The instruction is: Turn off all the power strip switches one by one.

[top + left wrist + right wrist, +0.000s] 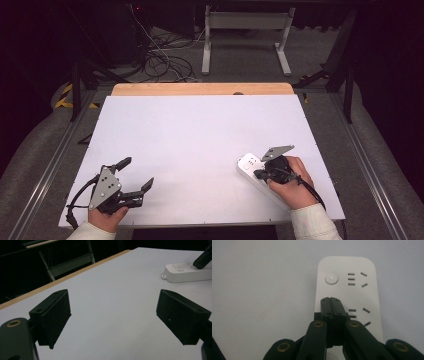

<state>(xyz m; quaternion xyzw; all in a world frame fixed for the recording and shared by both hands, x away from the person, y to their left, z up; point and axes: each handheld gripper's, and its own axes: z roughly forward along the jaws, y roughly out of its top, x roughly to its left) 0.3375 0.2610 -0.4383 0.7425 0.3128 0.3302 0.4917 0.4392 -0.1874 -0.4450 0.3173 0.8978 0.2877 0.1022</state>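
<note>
A white power strip (248,162) lies on the white table top (200,135) at the front right. My right gripper (257,174) is over it with its jaws pressed together and nothing between them. In the right gripper view the shut tips (330,300) lie above the power strip (347,267), just below its round button (331,278); I cannot tell whether they touch it. My left gripper (138,172) stands open at the front left, its jaws wide apart and empty (112,315). Its view also takes in the power strip (185,273) far off to the right.
A wooden strip (200,89) runs along the table's far edge. Behind it a white desk frame (245,40) stands on the floor beside tangled cables (160,60). Dark stands flank the table on both sides.
</note>
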